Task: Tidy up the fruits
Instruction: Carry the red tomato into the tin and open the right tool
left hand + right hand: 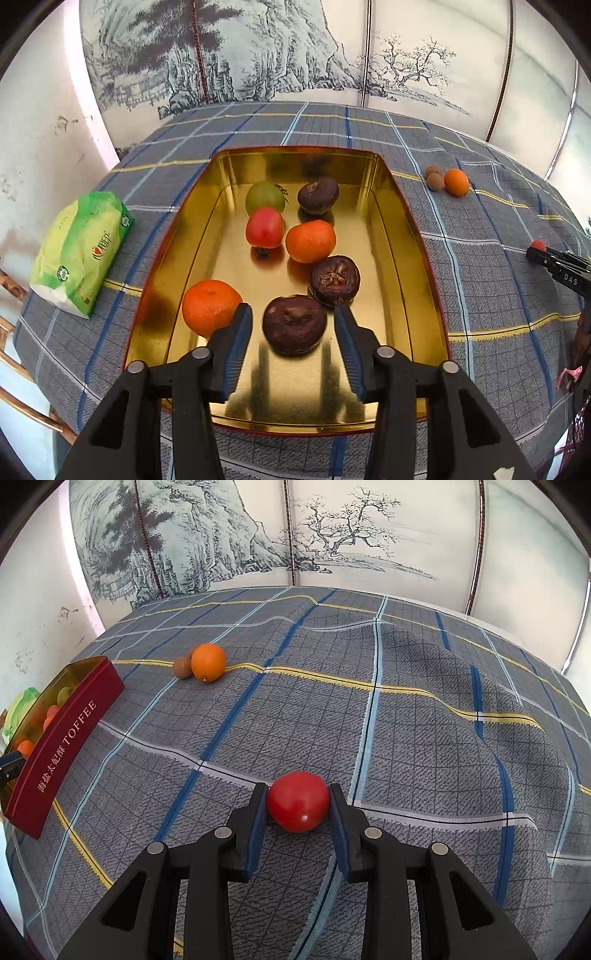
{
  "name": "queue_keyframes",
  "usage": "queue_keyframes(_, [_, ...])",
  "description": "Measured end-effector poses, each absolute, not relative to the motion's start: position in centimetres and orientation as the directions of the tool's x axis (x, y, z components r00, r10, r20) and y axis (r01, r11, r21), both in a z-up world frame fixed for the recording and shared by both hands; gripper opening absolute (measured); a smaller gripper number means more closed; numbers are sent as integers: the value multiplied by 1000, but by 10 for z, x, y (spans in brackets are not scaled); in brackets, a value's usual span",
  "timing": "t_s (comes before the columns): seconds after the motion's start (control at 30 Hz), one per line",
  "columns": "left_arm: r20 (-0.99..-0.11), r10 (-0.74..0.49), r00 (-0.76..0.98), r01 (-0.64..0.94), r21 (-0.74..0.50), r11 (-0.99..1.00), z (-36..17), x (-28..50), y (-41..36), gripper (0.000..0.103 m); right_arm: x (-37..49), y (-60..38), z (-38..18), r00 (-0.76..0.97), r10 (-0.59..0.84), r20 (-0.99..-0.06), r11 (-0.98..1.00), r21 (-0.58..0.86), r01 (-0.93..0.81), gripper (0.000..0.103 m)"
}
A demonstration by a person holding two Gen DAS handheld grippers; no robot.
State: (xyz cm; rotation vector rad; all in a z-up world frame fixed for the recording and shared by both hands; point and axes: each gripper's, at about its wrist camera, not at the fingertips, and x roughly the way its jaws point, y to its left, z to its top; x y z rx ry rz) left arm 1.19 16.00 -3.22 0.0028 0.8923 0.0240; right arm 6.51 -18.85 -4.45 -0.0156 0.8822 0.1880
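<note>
Tin (402, 236), left: seven fruits in; my left gripper (293, 314) stands open over a dark fruit (294, 324) lying free on the tin floor. Cloth, middle: orange (208, 662), two brown fruits. Right gripper (298, 800): clamped on tomato (297, 800), low over cloth. Next, I judge: carry it left, release in tin.

Gold tin (406, 236), red tomato (297, 801), grey plaid cloth (406, 738).
</note>
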Motion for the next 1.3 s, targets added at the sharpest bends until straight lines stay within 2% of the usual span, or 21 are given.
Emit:
queue_keyframes(0.07, [-772, 32, 635, -21, 24, 999, -30, 10, 158, 52, 65, -188, -44, 620, 157, -769, 983, 64, -170, 33])
queue_keyframes(0.2, [-760, 49, 648, -22, 45, 999, -26, 7, 155, 57, 65, -188, -44, 619, 160, -768, 983, 67, -171, 33])
queue_keyframes(0.27, [-753, 62, 655, -28, 58, 998, -24, 6, 155, 64, 65, -188, -44, 619, 163, -768, 982, 67, -175, 33])
queue_keyframes(0.47, [-731, 92, 676, -47, 81, 996, -17, -1, 159, 68, 61, -187, -43, 611, 177, -771, 980, 80, -183, 33])
queue_keyframes(0.73, [-735, 64, 675, -101, -6, 995, -11, -9, 179, 71, 43, -164, -8, 626, 301, -720, 950, 167, -265, 33])
queue_keyframes(1.07, [-707, 90, 701, -128, 0, 992, 0, -27, 194, 79, 32, -70, 33, 579, 454, -678, 869, 192, -457, 33])
queue_keyframes(1.3, [-698, 102, 709, -138, 5, 990, 4, -43, 211, 82, 39, 14, 42, 482, 543, -688, 782, 207, -587, 33])
